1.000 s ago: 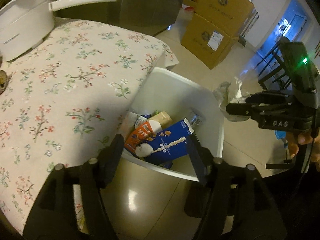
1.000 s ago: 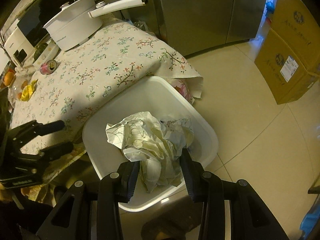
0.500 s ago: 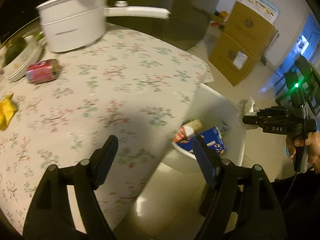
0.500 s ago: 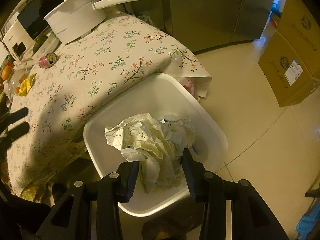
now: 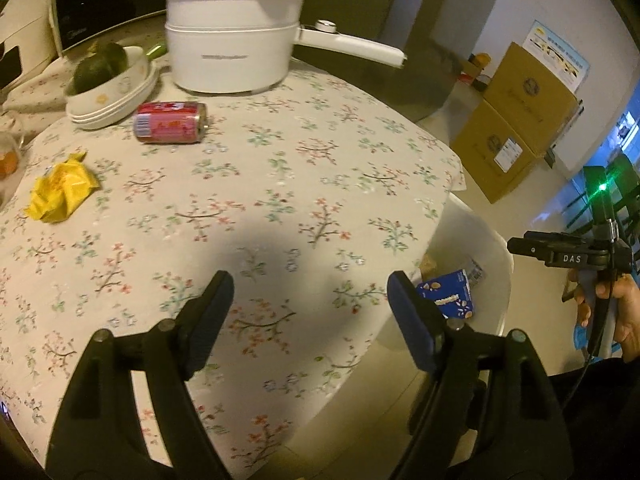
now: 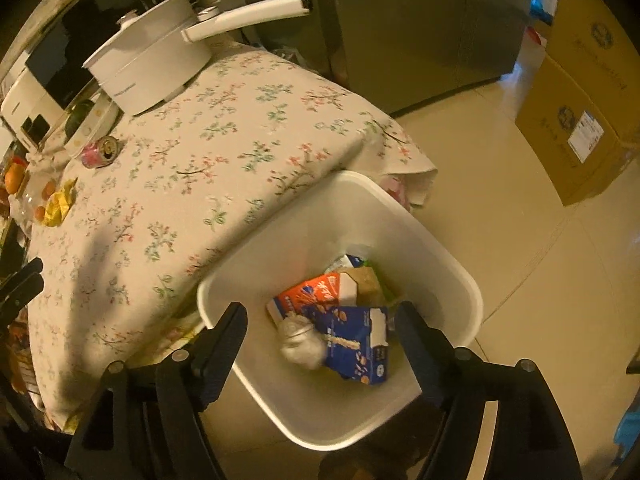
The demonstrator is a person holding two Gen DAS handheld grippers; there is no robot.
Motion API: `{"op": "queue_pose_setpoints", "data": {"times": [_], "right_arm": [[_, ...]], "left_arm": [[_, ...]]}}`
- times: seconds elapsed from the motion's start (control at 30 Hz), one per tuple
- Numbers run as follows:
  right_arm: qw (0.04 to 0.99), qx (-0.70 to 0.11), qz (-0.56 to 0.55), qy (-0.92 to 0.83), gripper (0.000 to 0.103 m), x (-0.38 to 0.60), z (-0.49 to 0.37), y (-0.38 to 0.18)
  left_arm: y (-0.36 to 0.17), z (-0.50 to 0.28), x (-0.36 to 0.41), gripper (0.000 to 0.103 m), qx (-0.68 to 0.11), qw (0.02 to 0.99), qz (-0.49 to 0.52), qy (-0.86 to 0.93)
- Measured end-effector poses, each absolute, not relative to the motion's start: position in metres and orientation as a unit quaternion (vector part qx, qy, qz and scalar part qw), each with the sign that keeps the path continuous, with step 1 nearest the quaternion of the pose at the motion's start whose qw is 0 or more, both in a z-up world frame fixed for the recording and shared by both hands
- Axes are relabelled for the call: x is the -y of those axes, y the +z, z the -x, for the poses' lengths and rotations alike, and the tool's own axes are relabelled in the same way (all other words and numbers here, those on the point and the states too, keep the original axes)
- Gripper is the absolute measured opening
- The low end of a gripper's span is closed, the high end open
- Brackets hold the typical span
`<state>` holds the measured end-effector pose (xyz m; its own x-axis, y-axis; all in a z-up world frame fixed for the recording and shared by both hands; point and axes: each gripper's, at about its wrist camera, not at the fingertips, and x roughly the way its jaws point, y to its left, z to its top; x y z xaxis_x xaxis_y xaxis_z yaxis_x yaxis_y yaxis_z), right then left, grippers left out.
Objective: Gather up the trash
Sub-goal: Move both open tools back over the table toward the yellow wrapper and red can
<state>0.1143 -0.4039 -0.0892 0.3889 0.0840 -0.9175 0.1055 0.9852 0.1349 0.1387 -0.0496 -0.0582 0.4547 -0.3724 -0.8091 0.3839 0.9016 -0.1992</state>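
A white trash bin (image 6: 452, 276) stands on the floor against the table edge; it holds a blue box (image 6: 360, 344), an orange carton (image 6: 312, 292) and a small crumpled ball (image 6: 300, 344). My right gripper (image 6: 320, 324) is open and empty right above the bin. My left gripper (image 5: 310, 296) is open and empty above the near edge of the floral tablecloth (image 5: 260, 208). A red can (image 5: 170, 122) lies on its side and a crumpled yellow wrapper (image 5: 60, 192) lies at the far left. The bin (image 5: 496, 280) shows right of the table.
A white pot (image 5: 236, 36) with a long handle stands at the table's back beside stacked bowls (image 5: 112, 92) holding a dark green fruit. Cardboard boxes (image 5: 516, 120) stand on the floor at right. A grey fridge (image 6: 400, 20) is behind the table.
The right gripper opened and the crumpled paper it held is gone from its jaws. The left gripper swung left, from over the bin to over the table.
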Motion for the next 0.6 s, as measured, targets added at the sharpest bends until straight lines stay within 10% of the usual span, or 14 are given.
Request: {"op": "queue_pose_setpoints", "data": {"times": [0.6], "right_arm": [[0.841, -0.538, -0.054, 0.039, 0.080, 0.335, -0.143, -0.073]], "left_arm": [[-0.059, -0.149, -0.008, 0.081, -0.477, 0.861, 0.020, -0.174]]}}
